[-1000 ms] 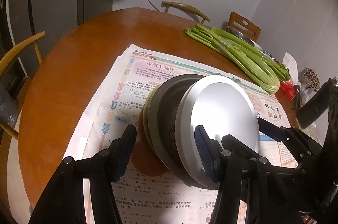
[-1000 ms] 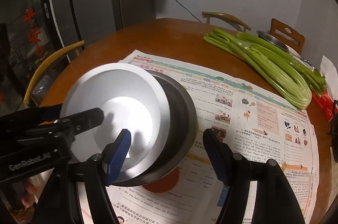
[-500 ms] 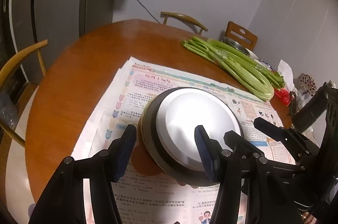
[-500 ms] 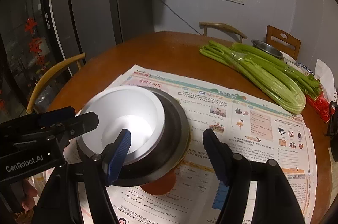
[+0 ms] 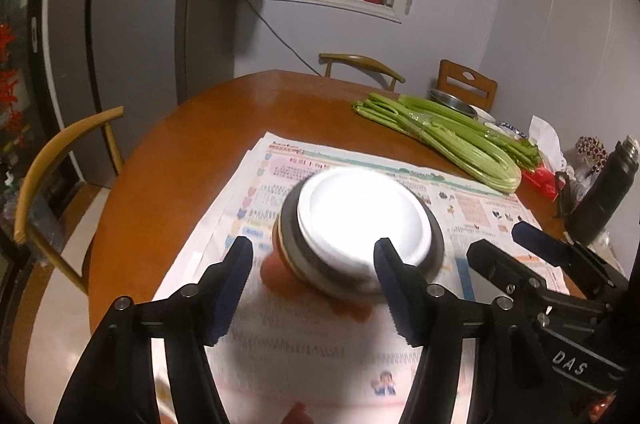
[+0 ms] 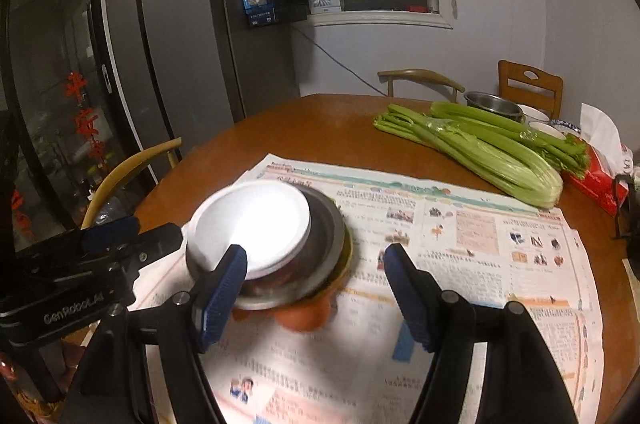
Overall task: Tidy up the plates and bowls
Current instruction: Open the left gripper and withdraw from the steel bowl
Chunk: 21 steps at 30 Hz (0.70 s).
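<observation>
A white-lit metal plate (image 5: 362, 214) (image 6: 250, 220) lies flat on top of a darker metal plate (image 5: 434, 224) (image 6: 328, 224). Under both sits an orange dish (image 6: 304, 316). The stack rests on a newspaper (image 6: 460, 224) spread over the round wooden table (image 5: 200, 163). My left gripper (image 5: 312, 247) (image 6: 136, 234) hovers just short of the stack, its jaws opening with nothing between them. My right gripper (image 6: 316, 254) (image 5: 508, 246) hangs open at the stack's right side, also holding nothing.
Bundled celery (image 5: 448, 139) (image 6: 480, 147) lies at the far right, with a steel bowl (image 6: 494, 103) behind it. A red tissue box (image 6: 600, 179) and a dark bottle (image 5: 604, 195) stand at the right edge. Wooden chairs ring the table; a grey fridge (image 6: 180, 63) stands left.
The top plate went from tilted on edge to lying flat on the stack. Both grippers drew back and rose away from it. The left jaws spread wider.
</observation>
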Available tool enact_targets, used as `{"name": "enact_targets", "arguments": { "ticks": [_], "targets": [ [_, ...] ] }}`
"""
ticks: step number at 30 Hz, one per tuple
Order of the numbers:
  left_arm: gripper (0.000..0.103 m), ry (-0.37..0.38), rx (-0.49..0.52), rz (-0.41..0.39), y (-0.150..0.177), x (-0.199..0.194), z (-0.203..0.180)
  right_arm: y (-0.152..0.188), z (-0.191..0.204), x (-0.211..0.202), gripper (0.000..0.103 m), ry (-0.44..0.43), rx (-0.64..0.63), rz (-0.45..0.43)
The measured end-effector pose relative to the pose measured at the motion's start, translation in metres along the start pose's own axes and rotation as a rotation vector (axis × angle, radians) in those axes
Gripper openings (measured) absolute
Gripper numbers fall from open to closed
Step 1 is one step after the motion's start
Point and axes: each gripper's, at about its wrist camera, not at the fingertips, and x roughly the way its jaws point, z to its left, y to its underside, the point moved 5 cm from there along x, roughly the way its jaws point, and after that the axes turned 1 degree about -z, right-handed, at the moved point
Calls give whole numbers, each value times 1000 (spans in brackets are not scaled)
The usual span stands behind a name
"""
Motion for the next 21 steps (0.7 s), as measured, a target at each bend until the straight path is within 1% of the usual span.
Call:
{"name": "enact_targets", "arguments": {
  "ticks": [3, 7, 9, 12, 17, 21],
  "targets": [
    [68, -14, 3, -9, 15, -12, -5, 11, -5, -14, 71, -5, 14, -15],
    [69, -20, 18, 4, 37, -21, -15, 27, -13, -24, 71, 12, 9, 1],
    [70, -17, 27, 4, 45, -24, -20, 36, -15, -29, 71, 4, 15, 9],
    [70, -51, 48, 6, 54, -24, -23, 48, -19, -35, 71, 6, 21, 20],
    [70, -58, 31, 30, 67, -25, -20, 62, -22, -45, 71, 21, 26, 33],
    [70, -67, 31, 35, 73, -30, -16, 70, -17, -53, 71, 10, 20, 33]
  ]
}}
